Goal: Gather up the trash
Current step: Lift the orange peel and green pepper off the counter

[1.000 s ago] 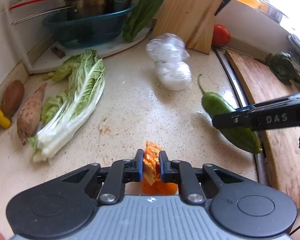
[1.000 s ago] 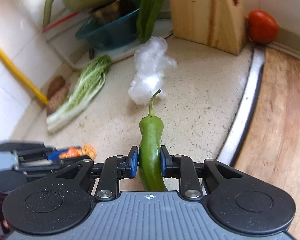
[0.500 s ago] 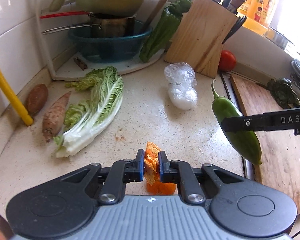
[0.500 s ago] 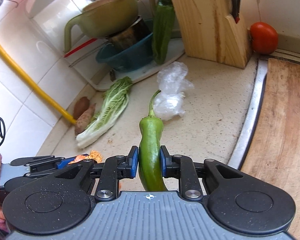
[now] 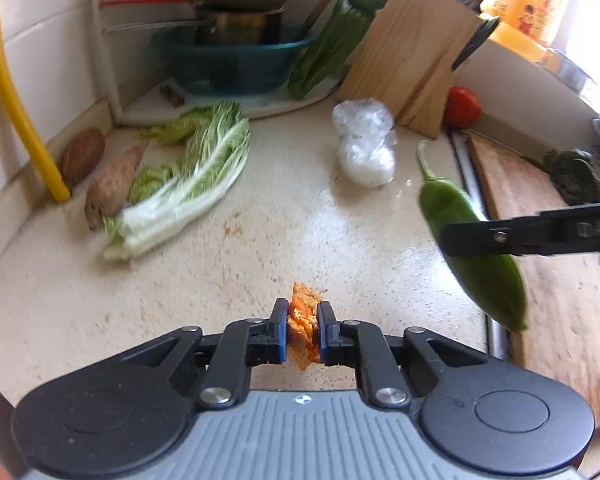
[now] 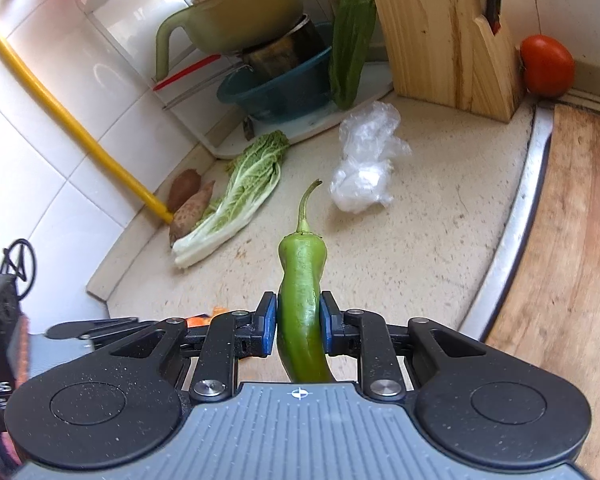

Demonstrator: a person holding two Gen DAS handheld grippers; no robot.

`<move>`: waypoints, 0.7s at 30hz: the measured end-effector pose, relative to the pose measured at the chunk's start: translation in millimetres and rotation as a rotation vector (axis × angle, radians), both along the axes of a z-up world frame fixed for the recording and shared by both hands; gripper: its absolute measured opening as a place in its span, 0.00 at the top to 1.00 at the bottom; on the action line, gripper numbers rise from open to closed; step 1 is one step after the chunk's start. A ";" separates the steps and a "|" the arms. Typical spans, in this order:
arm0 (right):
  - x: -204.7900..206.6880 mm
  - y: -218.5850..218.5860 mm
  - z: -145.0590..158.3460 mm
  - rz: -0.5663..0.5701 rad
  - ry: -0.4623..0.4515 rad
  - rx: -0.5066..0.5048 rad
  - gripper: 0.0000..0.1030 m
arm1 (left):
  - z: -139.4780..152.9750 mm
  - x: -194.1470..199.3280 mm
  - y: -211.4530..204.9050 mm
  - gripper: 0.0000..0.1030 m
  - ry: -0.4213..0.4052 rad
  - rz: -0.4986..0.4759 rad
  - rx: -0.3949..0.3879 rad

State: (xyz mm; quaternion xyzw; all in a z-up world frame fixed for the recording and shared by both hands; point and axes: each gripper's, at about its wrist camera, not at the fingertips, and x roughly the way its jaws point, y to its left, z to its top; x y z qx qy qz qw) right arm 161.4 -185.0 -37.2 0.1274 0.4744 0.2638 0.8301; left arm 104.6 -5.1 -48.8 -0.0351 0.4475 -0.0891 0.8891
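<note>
1. My right gripper point(image 6: 298, 328) is clamping the green pepper point(image 6: 302, 288) mid-body, up above the counter point(image 6: 420, 240); its long axis is running straight along my fingers, curled stem pointing toward the counter's back corner.
2. My left gripper point(image 5: 302, 330) is pinching the orange scrap point(image 5: 303, 320), standing up between the pads, over the counter's near edge.
3. The pepper's tail end is hiding under my right gripper's body; the scrap's bottom is cut off by the pads, and the left view is blurring.
4. The pepper is looking glossy, smooth and slightly bent; the scrap ragged, crumbly, orange-yellow.
5. The crumpled clear plastic point(image 6: 366, 160) is lying near the knife block point(image 6: 440, 28).
</note>
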 end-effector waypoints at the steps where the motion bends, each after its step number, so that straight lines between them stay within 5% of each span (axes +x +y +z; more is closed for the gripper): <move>1: -1.7 -1.5 -0.4 -0.001 0.001 0.000 0.72 | -2.3 -0.8 -1.8 0.86 -0.005 0.001 -0.001; 12: -12.6 -12.5 -6.2 0.012 0.024 0.013 0.72 | -16.0 -0.8 -25.9 0.63 -0.033 0.008 0.052; 17: -15.0 -16.2 -4.9 0.024 0.019 0.022 0.72 | -22.1 -1.1 -28.7 0.64 -0.049 0.051 0.111; 21: -16.8 -18.9 -4.4 0.032 0.020 0.028 0.72 | -20.5 3.0 -26.3 0.80 -0.041 0.086 0.101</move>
